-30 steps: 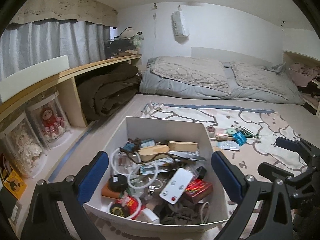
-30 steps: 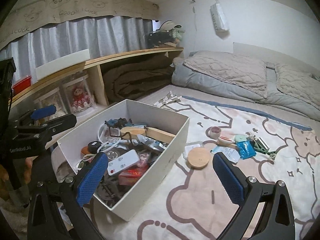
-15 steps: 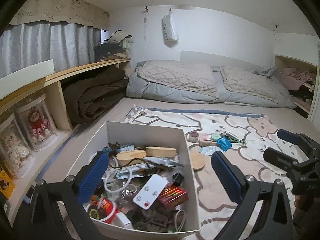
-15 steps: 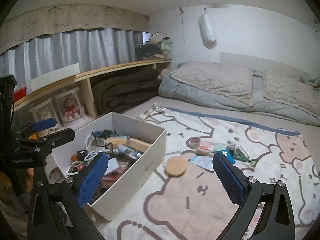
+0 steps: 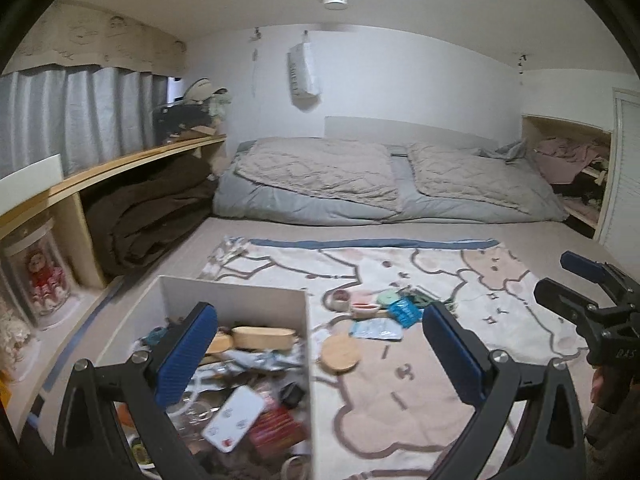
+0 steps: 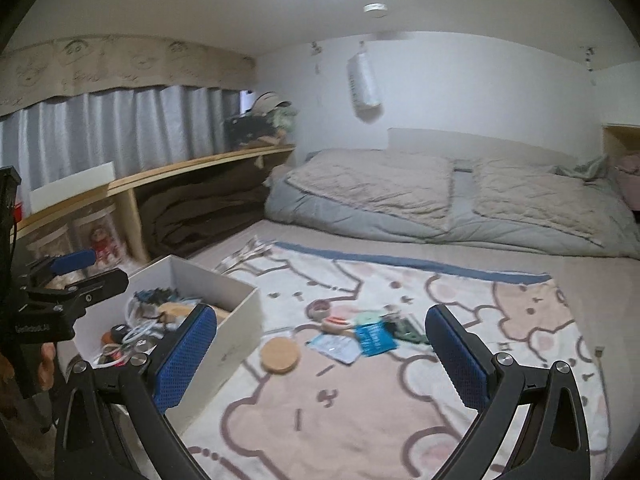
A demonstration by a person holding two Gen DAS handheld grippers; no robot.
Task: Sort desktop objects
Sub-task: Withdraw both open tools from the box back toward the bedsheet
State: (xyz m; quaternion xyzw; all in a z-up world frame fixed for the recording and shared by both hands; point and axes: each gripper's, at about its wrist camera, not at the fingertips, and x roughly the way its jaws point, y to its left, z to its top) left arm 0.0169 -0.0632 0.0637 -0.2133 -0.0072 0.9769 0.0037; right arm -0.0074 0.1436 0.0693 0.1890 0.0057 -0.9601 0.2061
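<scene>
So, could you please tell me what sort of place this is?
Most likely a bedroom: grey and beige quilted bedding against the wall, grey curtains, and a cartoon bear blanket spread out.

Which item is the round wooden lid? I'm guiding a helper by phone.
Find the cartoon bear blanket spread before the bed, then the white cardboard box on its left edge. The round wooden lid lies flat just right of it, the only plain tan disc among colourful packets.

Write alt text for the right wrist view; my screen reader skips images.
Open, empty tongs hover over a bear-print blanket scattered with a round cork lid and blue packets. A cluttered white box sits left.
</scene>
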